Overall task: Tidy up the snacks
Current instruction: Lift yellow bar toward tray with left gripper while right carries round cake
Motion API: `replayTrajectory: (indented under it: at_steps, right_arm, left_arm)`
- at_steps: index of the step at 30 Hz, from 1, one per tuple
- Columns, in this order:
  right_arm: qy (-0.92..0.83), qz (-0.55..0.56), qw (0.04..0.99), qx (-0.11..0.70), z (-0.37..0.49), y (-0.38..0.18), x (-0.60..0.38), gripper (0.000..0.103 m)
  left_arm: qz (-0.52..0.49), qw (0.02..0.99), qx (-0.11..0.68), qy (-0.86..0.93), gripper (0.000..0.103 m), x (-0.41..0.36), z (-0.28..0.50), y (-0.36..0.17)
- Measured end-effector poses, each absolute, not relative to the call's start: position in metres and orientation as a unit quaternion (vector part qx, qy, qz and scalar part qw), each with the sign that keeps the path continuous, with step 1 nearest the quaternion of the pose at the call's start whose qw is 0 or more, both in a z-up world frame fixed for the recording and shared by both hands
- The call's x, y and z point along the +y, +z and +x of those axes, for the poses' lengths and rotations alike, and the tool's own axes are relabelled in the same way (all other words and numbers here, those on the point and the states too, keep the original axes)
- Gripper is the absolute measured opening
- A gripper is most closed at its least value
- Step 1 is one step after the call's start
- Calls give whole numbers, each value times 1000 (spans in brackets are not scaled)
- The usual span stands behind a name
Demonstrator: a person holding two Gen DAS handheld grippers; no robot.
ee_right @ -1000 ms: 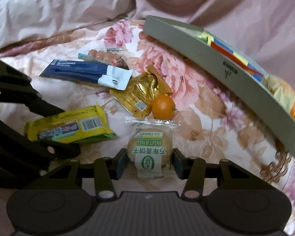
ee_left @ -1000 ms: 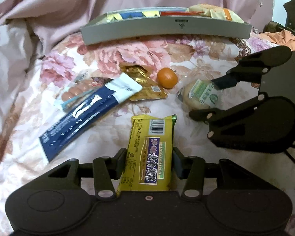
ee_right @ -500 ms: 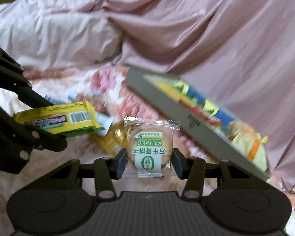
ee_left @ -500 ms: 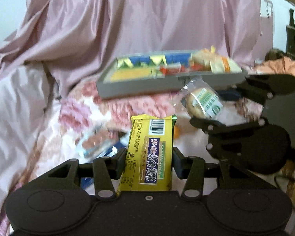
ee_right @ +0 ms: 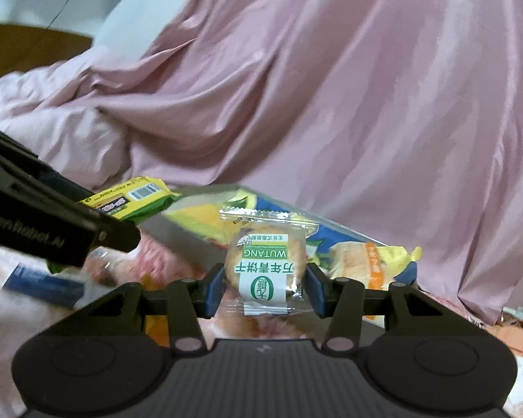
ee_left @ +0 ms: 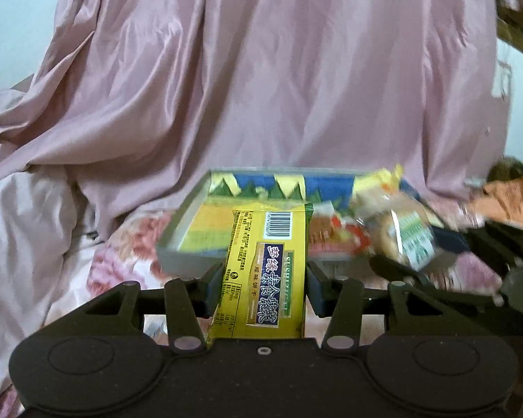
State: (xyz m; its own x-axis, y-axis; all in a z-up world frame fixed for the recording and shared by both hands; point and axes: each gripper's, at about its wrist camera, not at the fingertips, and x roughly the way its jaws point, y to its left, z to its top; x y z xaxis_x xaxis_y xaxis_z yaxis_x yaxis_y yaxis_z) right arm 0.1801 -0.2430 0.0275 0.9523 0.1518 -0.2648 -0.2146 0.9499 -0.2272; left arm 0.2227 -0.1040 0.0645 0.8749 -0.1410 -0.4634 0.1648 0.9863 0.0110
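Observation:
My left gripper point(ee_left: 263, 287) is shut on a yellow biscuit pack point(ee_left: 266, 271) and holds it in the air just before the grey tray point(ee_left: 177, 240). My right gripper point(ee_right: 265, 285) is shut on a round cookie in a clear wrapper with a green label point(ee_right: 265, 268). That cookie point(ee_left: 401, 237) also shows in the left wrist view, at the tray's right end. The yellow pack point(ee_right: 132, 200) shows in the right wrist view, to the left. The tray point(ee_right: 334, 233) holds several colourful snack packs.
A pink sheet point(ee_left: 261, 87) hangs behind the tray. The floral bedspread point(ee_left: 129, 244) lies under it. A blue snack pack point(ee_right: 42, 285) lies on the bed at the left. An orange cloth point(ee_left: 505, 202) lies at the far right.
Both grippers have lifted their snacks off the bed and moved forward to the tray. The tray now looks larger and closer in both views.

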Motion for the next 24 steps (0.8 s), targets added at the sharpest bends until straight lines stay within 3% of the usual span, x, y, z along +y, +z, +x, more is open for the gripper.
replayTrajectory:
  at_steps: [11, 24]
  right_arm:
    - [73, -79, 990, 90, 216, 34, -278, 53]
    - [95, -62, 987, 113, 242, 23, -274, 53]
  left_arm:
    - [-41, 972, 232, -15, 51, -111, 286, 71]
    - [-83, 964, 251, 11, 51, -121, 340, 48]
